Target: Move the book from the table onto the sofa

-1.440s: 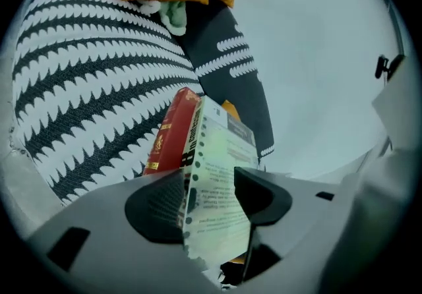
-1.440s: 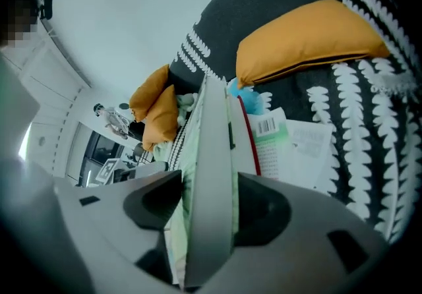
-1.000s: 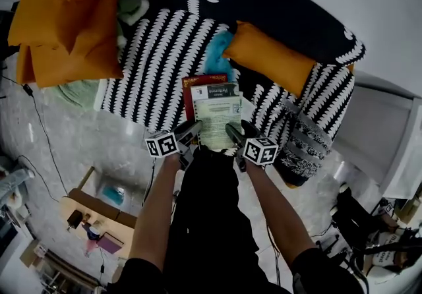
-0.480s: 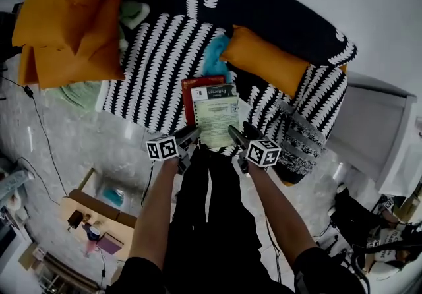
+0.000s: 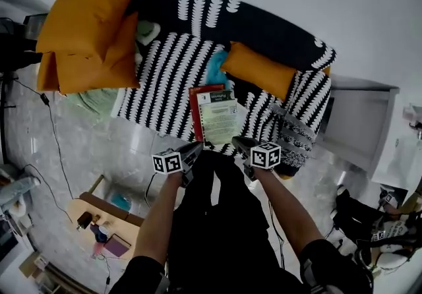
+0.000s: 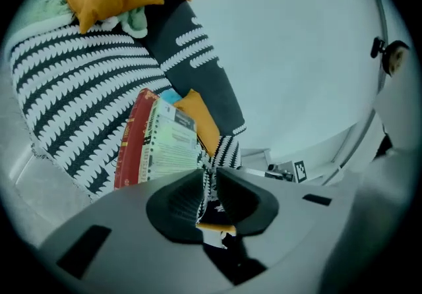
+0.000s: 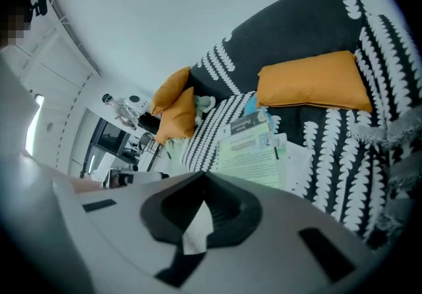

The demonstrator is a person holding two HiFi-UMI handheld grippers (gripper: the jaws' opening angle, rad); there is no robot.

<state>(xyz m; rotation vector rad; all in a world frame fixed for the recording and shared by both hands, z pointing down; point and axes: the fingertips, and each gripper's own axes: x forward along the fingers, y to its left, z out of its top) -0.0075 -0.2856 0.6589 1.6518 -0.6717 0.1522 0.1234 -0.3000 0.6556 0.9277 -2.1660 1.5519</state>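
Two hand-held grippers and a stack of two books on a sofa, seen from above. The sofa (image 5: 171, 68) has a black cover with white leaf-like rows. The book (image 5: 219, 121), with a pale green cover and a dark band across its far end, lies flat on the seat at the front edge, right of the seat's middle, with its long sides running from front to back. It rests on a red book (image 5: 196, 115), which shows as a strip along its left side and far end.

A small orange cushion (image 5: 258, 70) leans at the back of the seat just beyond the books, and a blue object (image 5: 216, 68) lies beside that cushion's left end. Large orange cushions (image 5: 89, 32) are piled at the left end of the sofa. A fringed patterned throw (image 5: 297, 138) hangs over the right end.

The left gripper (image 5: 192, 150) hangs off the front edge of the seat, near the book's near left corner but apart from it. Its jaws are closing, with a narrow slit between them and nothing in it. The right gripper (image 5: 241, 146) hangs off the same edge, near the book's right corner, also apart from it. Its jaws are brought together and grip nothing. Both point toward the sofa, above the person's black trousers (image 5: 214, 220).
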